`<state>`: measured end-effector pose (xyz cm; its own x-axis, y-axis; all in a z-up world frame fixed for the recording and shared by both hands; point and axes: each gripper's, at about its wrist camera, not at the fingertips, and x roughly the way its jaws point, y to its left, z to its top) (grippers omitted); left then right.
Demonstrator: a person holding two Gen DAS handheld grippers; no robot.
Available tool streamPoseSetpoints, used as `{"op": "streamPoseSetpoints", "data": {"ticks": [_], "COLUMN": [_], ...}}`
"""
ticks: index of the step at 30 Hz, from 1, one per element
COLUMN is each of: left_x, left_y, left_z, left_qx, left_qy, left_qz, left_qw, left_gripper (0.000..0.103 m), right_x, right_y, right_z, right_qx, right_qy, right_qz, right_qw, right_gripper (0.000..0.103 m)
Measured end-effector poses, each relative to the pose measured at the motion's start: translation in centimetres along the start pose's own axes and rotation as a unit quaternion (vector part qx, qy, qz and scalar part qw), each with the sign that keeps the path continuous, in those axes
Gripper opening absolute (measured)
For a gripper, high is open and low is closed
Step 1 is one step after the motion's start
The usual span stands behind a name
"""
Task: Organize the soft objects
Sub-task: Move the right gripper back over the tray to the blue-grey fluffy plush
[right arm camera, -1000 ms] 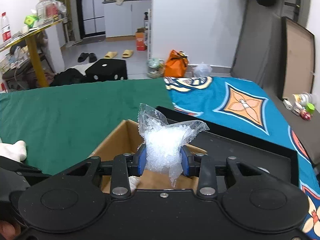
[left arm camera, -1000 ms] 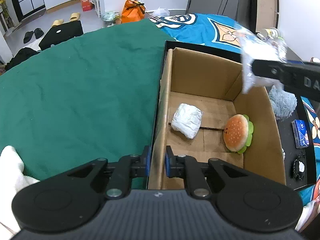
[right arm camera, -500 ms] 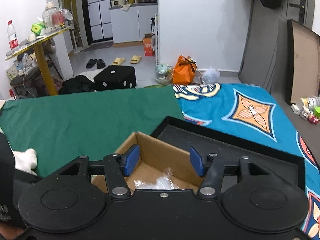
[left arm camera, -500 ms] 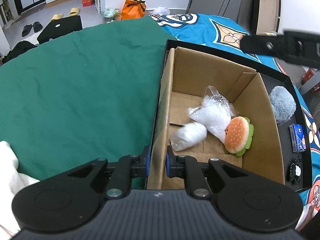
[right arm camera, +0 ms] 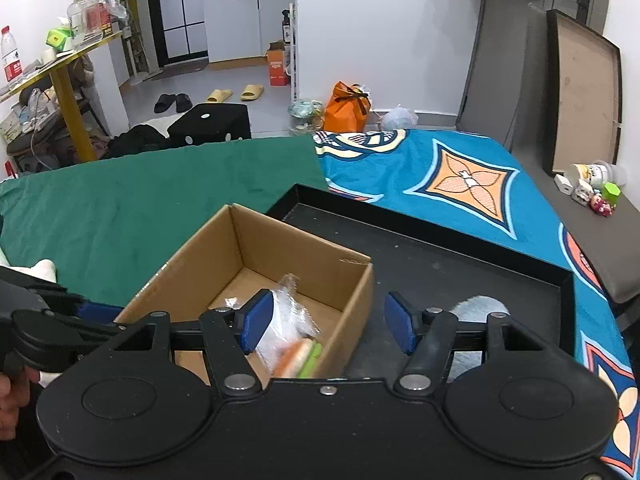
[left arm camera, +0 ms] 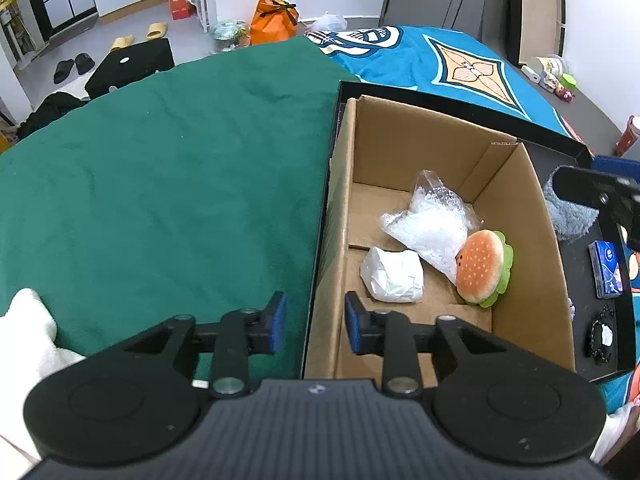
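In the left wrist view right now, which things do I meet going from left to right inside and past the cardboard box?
white wrapped bundle → clear plastic bag → burger plush → right wall of the cardboard box → grey fluffy ball → blue tissue pack

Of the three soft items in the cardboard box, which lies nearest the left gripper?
The white wrapped bundle, just beyond the left gripper; the clear plastic bag and burger plush lie farther.

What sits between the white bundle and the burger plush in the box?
The clear plastic bag, touching the white bundle and burger plush; left wrist view.
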<state>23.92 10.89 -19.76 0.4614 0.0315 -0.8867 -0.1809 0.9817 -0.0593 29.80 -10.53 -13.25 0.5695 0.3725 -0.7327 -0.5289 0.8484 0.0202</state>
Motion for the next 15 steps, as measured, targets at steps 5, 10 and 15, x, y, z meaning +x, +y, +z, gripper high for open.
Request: {"op": "streamPoseSetpoints", "data": {"ticks": [5,10,15], "left_x": [-0.3,-0.8,-1.4], "left_y": [-0.4,-1.0,-1.6], "left_z": [0.1,0.4,0.5], "left_qx": [0.008,0.012,0.018], "left_qy": [0.007,0.008,0.003], "left_qz": [0.010,0.026,0.046], "left_qw": [0.9999,0.9996,0.9988], "left_gripper": [0.047,0.056,0.068], "right_x": [-0.6,-0.9,-1.3], "right_y": [-1.5,-2.8,-4.3], "right_z": [-0.5,-1.0,-1.4], "right_qx": [0.020,0.029,0.040], "right_qy": [-0.004,-0.005,-0.008], "right_qz": [-0.003,-0.004,-0.006], "right_qw": [1.000,1.000,0.999], "right_gripper": [0.070,0.074,0.077]}}
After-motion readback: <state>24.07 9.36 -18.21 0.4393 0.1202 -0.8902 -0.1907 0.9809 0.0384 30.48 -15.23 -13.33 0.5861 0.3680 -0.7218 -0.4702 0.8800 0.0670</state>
